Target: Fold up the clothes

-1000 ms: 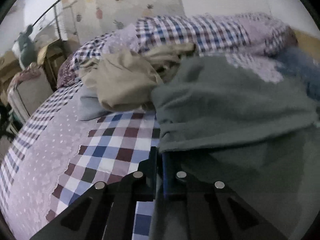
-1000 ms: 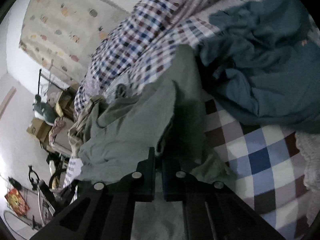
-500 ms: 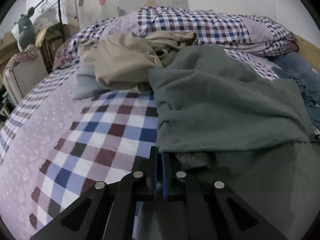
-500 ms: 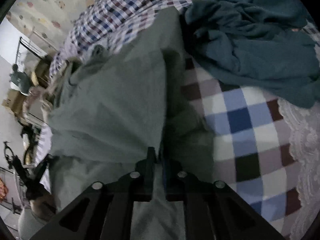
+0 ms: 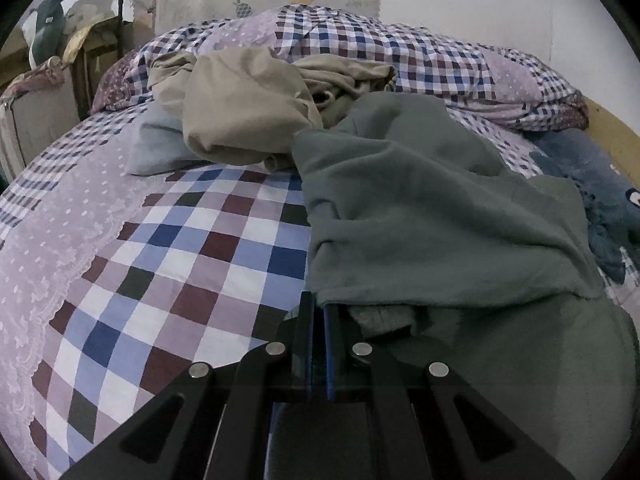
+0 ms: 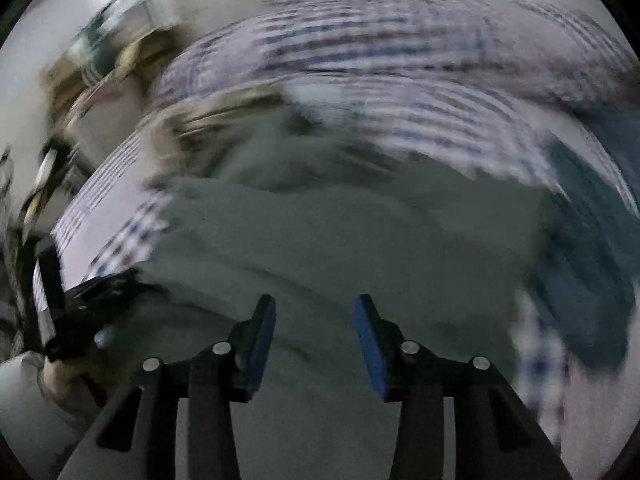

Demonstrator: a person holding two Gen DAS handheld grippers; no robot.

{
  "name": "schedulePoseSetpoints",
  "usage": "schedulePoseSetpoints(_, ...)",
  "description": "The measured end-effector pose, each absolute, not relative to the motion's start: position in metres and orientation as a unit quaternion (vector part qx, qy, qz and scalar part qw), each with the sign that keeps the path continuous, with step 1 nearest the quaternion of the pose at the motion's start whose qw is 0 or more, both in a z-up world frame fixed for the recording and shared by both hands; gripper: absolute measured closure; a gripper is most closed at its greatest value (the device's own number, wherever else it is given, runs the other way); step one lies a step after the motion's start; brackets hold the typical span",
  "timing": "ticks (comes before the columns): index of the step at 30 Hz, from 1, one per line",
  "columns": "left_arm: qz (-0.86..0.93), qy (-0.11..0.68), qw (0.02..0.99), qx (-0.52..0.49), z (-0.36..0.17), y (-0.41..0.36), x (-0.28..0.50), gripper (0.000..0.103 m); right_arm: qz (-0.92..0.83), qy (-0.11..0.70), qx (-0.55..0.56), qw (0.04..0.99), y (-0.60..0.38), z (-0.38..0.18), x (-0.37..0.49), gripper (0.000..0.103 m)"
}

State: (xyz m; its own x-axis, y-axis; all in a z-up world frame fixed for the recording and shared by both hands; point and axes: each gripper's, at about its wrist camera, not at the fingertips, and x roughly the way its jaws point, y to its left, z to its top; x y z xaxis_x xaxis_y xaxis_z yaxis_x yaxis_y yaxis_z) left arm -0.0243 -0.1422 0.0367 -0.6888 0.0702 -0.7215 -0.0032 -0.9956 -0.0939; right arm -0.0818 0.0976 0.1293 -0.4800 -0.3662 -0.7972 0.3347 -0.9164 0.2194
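A grey-green garment (image 5: 432, 216) lies folded over on itself on the checked bed. My left gripper (image 5: 319, 304) is shut on the garment's near left corner, with cloth pinched between its blue pads. The right wrist view is blurred by motion. In it the same grey-green garment (image 6: 360, 240) spreads below my right gripper (image 6: 315, 308), which is open with nothing between its blue pads. At the far left of that view the left gripper (image 6: 80, 304) and a hand show dimly.
A beige garment (image 5: 248, 108) and a pale blue one (image 5: 160, 144) are heaped behind the grey one. A rumpled checked quilt (image 5: 400, 48) lies at the head. A blue plush toy (image 5: 592, 196) lies right. Boxes and a rack (image 5: 60, 64) stand beside the bed, left.
My right gripper let go of the grey-green garment, opened and swung round fast. The left gripper stayed shut on its corner and tilted up slightly.
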Motion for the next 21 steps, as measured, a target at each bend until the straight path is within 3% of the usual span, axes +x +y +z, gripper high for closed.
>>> schedulePoseSetpoints(5, 0.916, -0.054, 0.025, -0.397, 0.034, -0.144, -0.027, 0.100, -0.834, 0.030, 0.464, 0.297, -0.015, 0.147, -0.132, 0.058)
schedulePoseSetpoints(12, 0.912, -0.081, 0.038, -0.400, 0.032, -0.150, -0.028, 0.100, -0.797, 0.130, 0.509, 0.297, -0.134, 0.104, -0.206, 0.058)
schedulePoseSetpoints(17, 0.908, -0.093, 0.048, -0.405, 0.031, -0.153, -0.031, 0.100, -0.812, 0.105, 0.494, 0.292, -0.155, 0.114, -0.246, 0.074)
schedulePoseSetpoints(20, 0.907, -0.099, 0.050, -0.406, 0.030, -0.155, -0.032, 0.100, -0.835, 0.070, 0.466, 0.283, -0.155, 0.133, -0.267, 0.071)
schedulePoseSetpoints(21, 0.907, -0.100, 0.050, -0.407, 0.030, -0.155, -0.033, 0.100, -0.833, 0.073, 0.465, 0.291, -0.155, 0.136, -0.266, 0.065)
